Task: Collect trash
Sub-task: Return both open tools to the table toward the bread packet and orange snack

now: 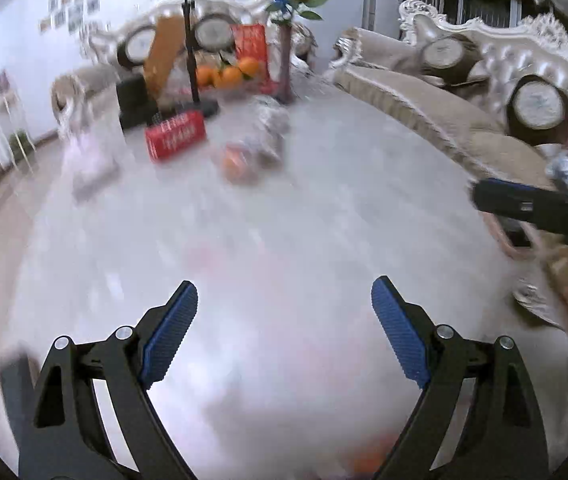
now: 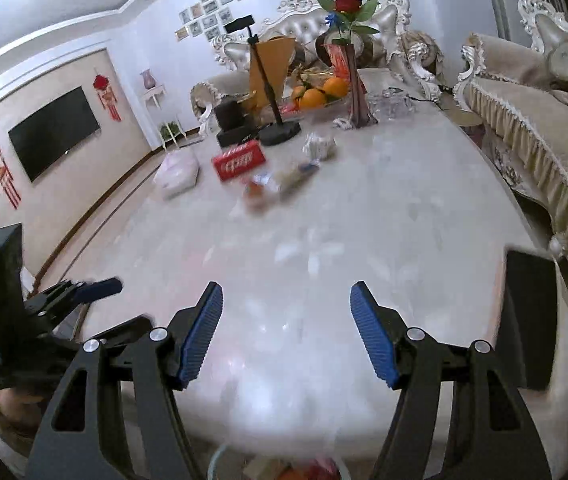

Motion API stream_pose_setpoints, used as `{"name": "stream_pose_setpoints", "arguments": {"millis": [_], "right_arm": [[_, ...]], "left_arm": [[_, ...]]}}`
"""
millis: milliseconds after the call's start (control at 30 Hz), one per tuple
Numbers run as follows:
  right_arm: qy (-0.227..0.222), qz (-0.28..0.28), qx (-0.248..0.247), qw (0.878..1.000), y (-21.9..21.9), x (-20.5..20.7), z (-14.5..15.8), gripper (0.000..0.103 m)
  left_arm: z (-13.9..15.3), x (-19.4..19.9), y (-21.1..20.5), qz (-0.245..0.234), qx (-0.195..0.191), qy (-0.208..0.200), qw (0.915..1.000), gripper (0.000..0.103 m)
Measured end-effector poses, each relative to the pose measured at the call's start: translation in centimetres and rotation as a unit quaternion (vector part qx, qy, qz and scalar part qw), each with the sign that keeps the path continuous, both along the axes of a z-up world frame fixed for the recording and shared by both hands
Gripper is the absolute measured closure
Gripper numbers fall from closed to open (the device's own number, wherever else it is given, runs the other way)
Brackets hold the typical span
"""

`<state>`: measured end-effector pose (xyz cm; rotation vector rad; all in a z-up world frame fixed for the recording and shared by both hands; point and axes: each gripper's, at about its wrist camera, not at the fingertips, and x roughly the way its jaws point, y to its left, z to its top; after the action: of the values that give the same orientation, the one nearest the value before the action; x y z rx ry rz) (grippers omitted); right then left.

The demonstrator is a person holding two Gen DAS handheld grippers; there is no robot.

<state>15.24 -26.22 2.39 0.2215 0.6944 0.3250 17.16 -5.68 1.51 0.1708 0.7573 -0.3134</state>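
Both views are blurred by motion. My left gripper [image 1: 284, 308] is open and empty above the near part of the white marble table [image 1: 323, 208]. My right gripper [image 2: 285, 312] is open and empty over the same table [image 2: 383, 208]. Trash lies mid-table: a crumpled clear wrapper with something orange in it [image 1: 244, 156], which also shows in the right wrist view [image 2: 268, 188], and a crumpled white wrapper [image 2: 317, 146]. A red box [image 1: 176, 136] lies beside them [image 2: 238, 160]. A bin rim with orange scraps [image 2: 284, 468] shows below the table's near edge.
At the far end stand a vase of red roses [image 2: 353, 80], a bowl of oranges [image 2: 319, 94], a black stand [image 2: 280, 130] and a black box [image 2: 236, 120]. A white bag [image 2: 178, 172] lies at the left edge. Sofas [image 2: 531, 140] run along the right. The other gripper [image 1: 539, 208] shows at right.
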Motion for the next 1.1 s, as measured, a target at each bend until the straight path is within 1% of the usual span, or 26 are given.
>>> {"name": "stream_pose_setpoints", "arguments": {"millis": [33, 67, 100, 133, 233, 267, 300, 400, 500, 567, 633, 733, 800, 867, 933, 1000, 1100], "right_arm": [[0.004, -0.001, 0.000, 1.000, 0.2, 1.7, 0.2, 0.040], [0.004, -0.006, -0.002, 1.000, 0.5, 3.0, 0.3, 0.040], [0.007, -0.012, -0.010, 1.000, 1.1, 5.1, 0.6, 0.040], [0.009, -0.015, -0.011, 1.000, 1.7, 6.7, 0.7, 0.040], [0.033, -0.021, 0.000, 0.999, 4.1, 11.8, 0.2, 0.040], [0.042, -0.023, 0.000, 0.999, 4.7, 12.9, 0.0, 0.040], [0.057, -0.034, -0.006, 0.998, 5.6, 15.1, -0.4, 0.040], [0.092, -0.064, -0.024, 0.993, 7.0, 19.5, -2.0, 0.040], [0.142, -0.090, -0.011, 0.986, 7.4, 22.9, -4.0, 0.040], [0.161, -0.098, -0.012, 0.982, 7.8, 24.1, -4.9, 0.040], [0.168, -0.093, -0.035, 0.981, 8.5, 25.1, -5.8, 0.040], [0.162, -0.076, -0.081, 0.981, 9.5, 25.6, -6.2, 0.040], [0.155, -0.064, -0.110, 0.980, 9.5, 25.6, -6.4, 0.040], [0.151, -0.061, -0.146, 0.976, 9.2, 26.0, -6.7, 0.040], [0.146, -0.057, -0.182, 0.971, 7.9, 26.0, -6.9, 0.040], [0.145, -0.053, -0.187, 0.970, 6.5, 26.3, -7.1, 0.040], [0.141, -0.022, -0.169, 0.975, 4.4, 26.3, -7.5, 0.040]], "left_arm": [[0.0, 2.0, -0.2, 0.002, 0.003, -0.006, 1.0000, 0.016], [-0.1, 3.6, -0.1, 0.006, 0.000, -0.004, 1.0000, 0.016], [-0.1, 5.0, 0.2, 0.014, -0.006, -0.001, 0.9999, 0.016], [-0.5, 6.9, 0.7, 0.028, -0.025, 0.010, 0.9992, 0.016], [-1.4, 10.3, 2.1, 0.064, -0.057, 0.035, 0.9957, 0.016], [-1.8, 11.5, 2.3, 0.076, -0.060, 0.044, 0.9944, 0.016], [-2.1, 12.1, 2.6, 0.079, -0.060, 0.045, 0.9940, 0.016], [-2.1, 13.4, 2.4, 0.075, -0.061, 0.046, 0.9942, 0.016], [-2.4, 14.7, 1.9, 0.054, -0.059, 0.047, 0.9957, 0.016], [-2.8, 15.7, 1.7, 0.048, -0.055, 0.047, 0.9962, 0.016], [-3.1, 16.4, 1.8, 0.045, -0.063, 0.050, 0.9957, 0.016], [-3.6, 17.9, 1.9, 0.051, -0.068, 0.060, 0.9945, 0.016], [-3.9, 18.7, 1.6, 0.051, -0.060, 0.065, 0.9947, 0.016], [-4.2, 19.3, 1.3, 0.052, -0.050, 0.069, 0.9950, 0.016], [-4.5, 19.7, 1.2, 0.053, -0.043, 0.073, 0.9950, 0.016], [-4.8, 20.2, 0.9, 0.053, -0.039, 0.076, 0.9949, 0.016], [-5.5, 21.4, 0.4, 0.062, -0.028, 0.086, 0.9940, 0.016]]}}
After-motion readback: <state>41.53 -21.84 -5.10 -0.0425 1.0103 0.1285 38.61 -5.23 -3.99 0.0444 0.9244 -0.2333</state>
